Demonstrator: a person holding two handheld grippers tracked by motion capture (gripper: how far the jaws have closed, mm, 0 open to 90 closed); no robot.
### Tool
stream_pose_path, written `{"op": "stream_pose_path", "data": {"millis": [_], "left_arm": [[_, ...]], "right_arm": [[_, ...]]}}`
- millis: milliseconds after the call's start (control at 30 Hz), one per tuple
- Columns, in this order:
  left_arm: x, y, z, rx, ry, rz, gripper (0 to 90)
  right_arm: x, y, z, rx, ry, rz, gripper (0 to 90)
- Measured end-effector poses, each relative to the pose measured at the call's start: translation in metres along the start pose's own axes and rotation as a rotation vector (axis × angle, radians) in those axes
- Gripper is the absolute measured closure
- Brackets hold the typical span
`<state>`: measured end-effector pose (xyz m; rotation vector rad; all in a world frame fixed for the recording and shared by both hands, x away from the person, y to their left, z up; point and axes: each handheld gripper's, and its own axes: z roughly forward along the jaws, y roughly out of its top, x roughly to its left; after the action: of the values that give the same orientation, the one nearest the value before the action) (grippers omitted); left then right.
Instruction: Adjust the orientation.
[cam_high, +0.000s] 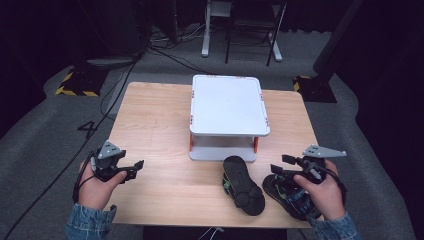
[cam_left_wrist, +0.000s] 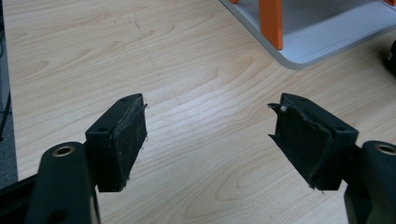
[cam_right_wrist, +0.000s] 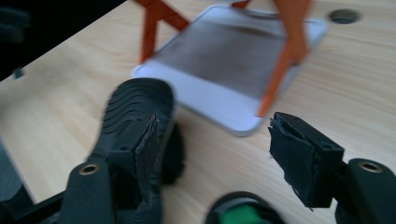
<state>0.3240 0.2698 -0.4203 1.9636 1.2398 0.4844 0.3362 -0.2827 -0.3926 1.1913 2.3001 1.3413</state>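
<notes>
Beneath right gripper (cam_high: 287, 167), upright shoe (cam_high: 295, 197) half hidden; both grippers' fingers apart, empty.

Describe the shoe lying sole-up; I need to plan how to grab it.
The black shoe lies on the wooden table just in front of the white shelf, turned over so its ribbed, rubbery-looking sole faces up. A trace of green shows at its side. Neither gripper touches it; a second shoe lies beside it.
</notes>
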Motion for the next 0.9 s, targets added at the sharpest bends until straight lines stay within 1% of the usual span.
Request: {"op": "stream_pose_path", "data": {"millis": [33, 133, 233, 300, 333, 400, 467, 567, 633, 700, 733, 767, 800, 867, 900], "left_arm": [[0.0, 0.0, 0.0, 0.002, 0.0, -0.001, 25.6], [0.0, 0.0, -0.001, -0.001, -0.005, 0.001, 25.6], [-0.001, 0.001, -0.002, -0.005, -0.007, 0.001, 25.6], [-0.002, 0.001, -0.001, -0.003, -0.015, 0.005, 25.6], [-0.002, 0.001, -0.001, -0.003, -0.015, 0.005, 25.5], [-0.001, 0.001, 0.0, 0.001, -0.011, 0.003, 25.5], [0.0, 0.0, 0.001, 0.003, -0.011, 0.003, 25.6], [0.0, 0.0, 0.001, 0.004, -0.013, 0.006, 25.6], [0.0, 0.0, 0.001, 0.006, -0.013, 0.006, 25.6], [-0.001, 0.0, 0.002, 0.005, -0.009, 0.005, 25.6], [-0.001, 0.0, 0.002, 0.007, -0.012, 0.009, 25.6], [-0.001, 0.0, 0.002, 0.005, -0.013, 0.007, 25.6], [-0.001, 0.0, 0.002, 0.005, -0.013, 0.007, 25.5], [-0.002, 0.0, 0.003, 0.006, -0.014, 0.006, 25.5], [-0.002, 0.0, 0.003, 0.007, -0.011, 0.005, 25.5]], "right_arm": [[0.012, 0.0, 0.008, 0.019, 0.014, -0.029, 31.2], [0.027, -0.002, 0.02, 0.048, 0.041, -0.058, 29.9], [0.039, -0.005, 0.033, 0.083, 0.072, -0.083, 28.5], [0.044, -0.007, 0.039, 0.1, 0.076, -0.093, 27.2], [0.046, -0.009, 0.043, 0.118, 0.082, -0.102, 26.3], [0.049, -0.012, 0.048, 0.151, 0.089, -0.108, 23.1], [0.05, -0.015, 0.052, 0.184, 0.092, -0.11, 22.7], [0.049, -0.019, 0.057, 0.203, 0.094, -0.096, 22.5], [0.049, -0.02, 0.058, 0.207, 0.093, -0.097, 22.5], [0.05, -0.024, 0.065, 0.234, 0.1, -0.098, 22.5], [0.049, -0.025, 0.067, 0.242, 0.1, -0.102, 20.5], [0.049, -0.027, 0.07, 0.244, 0.106, -0.089, 17.3], [0.049, -0.027, 0.07, 0.244, 0.106, -0.089, 17.3], [0.048, -0.03, 0.075, 0.259, 0.133, -0.067, 15.1], [0.049, -0.031, 0.076, 0.262, 0.141, -0.067, 15.0]]}}
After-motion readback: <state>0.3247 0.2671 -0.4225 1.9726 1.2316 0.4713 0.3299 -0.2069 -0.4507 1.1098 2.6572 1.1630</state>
